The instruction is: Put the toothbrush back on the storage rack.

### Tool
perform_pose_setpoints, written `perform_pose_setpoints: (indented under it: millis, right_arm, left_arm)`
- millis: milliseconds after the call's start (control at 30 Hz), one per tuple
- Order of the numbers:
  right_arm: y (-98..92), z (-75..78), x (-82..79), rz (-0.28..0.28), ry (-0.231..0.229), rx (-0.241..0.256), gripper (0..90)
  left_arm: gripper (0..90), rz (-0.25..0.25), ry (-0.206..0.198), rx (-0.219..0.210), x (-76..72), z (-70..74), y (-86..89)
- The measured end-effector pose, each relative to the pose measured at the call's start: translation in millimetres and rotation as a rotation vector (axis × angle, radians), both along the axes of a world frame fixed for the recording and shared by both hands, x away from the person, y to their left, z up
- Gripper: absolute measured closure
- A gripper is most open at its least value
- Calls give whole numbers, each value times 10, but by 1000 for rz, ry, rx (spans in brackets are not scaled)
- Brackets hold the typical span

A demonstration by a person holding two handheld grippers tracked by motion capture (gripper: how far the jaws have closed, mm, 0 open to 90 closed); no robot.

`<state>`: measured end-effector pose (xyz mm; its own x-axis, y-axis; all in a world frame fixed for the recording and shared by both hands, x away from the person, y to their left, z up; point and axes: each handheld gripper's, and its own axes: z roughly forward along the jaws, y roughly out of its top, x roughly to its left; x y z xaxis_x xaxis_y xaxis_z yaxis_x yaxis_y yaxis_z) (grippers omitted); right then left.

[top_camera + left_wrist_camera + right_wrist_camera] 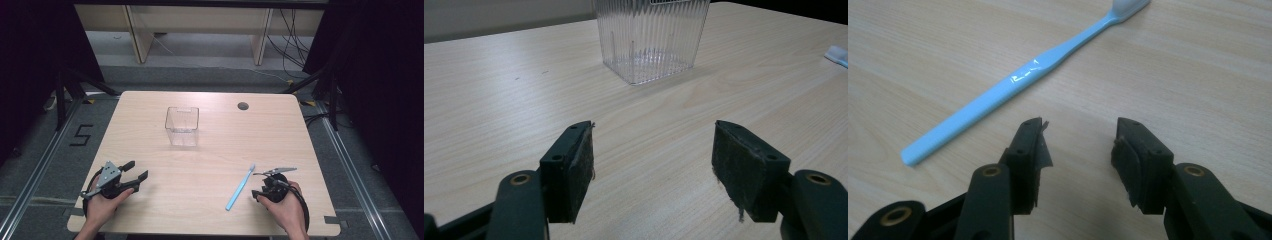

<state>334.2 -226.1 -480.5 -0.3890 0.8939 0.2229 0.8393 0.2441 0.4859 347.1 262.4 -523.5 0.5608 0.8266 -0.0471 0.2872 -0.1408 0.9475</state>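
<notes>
Black jaws, left gripper [653, 165]: spread wide with nothing between them, bare wood showing in the gap; in the high view this gripper [141, 171] sits at the near left of the table, held by the person's left hand [102, 205], with a grey plate on top.
Black jaws, right gripper [1079, 150]: parted to a moderate gap, holding nothing; in the high view it [265, 187] lies at the near right edge, held by the right hand [284, 210].
Toothbrush [240, 187]: light blue with a white head, lying flat on the table just left of the right gripper, handle end toward the person, head pointing away; in the right gripper view it [1018, 82] lies slantwise just beyond the left jaw, not touching it.
Table [220, 160]: pale wood grain, rounded corners, a round cable hole [243, 106] near the far right.
Cup [182, 125]: clear ribbed plastic, square, upright, standing at the far middle, well apart from both grippers; straight ahead in the left gripper view [651, 37].
Writing: a black "5" mark [81, 135] on the grey floor left of the table; no brand readable anywhere.
</notes>
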Motion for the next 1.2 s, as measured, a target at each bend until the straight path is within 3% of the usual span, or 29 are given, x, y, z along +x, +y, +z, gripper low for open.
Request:
perform_pose_setpoints:
  millis: [33,100,133,167,300,367,400,467,533,633,767,800,1133,1167,1200]
  right_arm:
    - [54,14,22,-56,-10,-41,558]
    - [56,30,40,-32,2,-47,558]
    - [127,84,46,-80,70,-38,559]
    - [131,85,77,-60,63,-55,559]
    - [243,102,163,-102,115,-52,568]
    - [241,109,183,-86,111,-70,570]
    - [299,118,218,-110,162,-58,573]
    - [345,124,243,-130,195,-62,575]
    - [348,113,268,-123,190,-74,575]
    - [417,126,316,-167,243,-79,576]
    - [438,125,371,-136,227,-84,575]
    - [473,141,378,-175,261,-89,575]
    - [585,146,493,-181,288,-78,579]
    - [630,136,492,-230,302,-67,582]
    - [630,136,492,-230,302,-67,582]
  left_arm:
    - [325,1,0,1,-2,0,0]
    - [325,0,0,3,-1,1,-1]
    - [325,0,1,4,0,0,-3]
    - [325,0,2,3,-1,0,-6]
    - [326,-1,0,1,0,0,-2]
    - [325,-1,0,1,0,0,-1]
    - [325,-2,0,1,0,0,-2]
    - [326,-1,2,1,-1,0,-6]
    - [325,-2,2,3,-1,0,-5]
    - [325,-2,4,2,2,0,-4]
    - [325,-1,4,1,4,0,-4]
    - [325,-2,3,1,3,0,-3]
    - [325,-4,1,-4,3,-1,1]
    - [325,-4,2,-5,3,-1,1]
    - [324,-4,2,-5,3,-1,1]
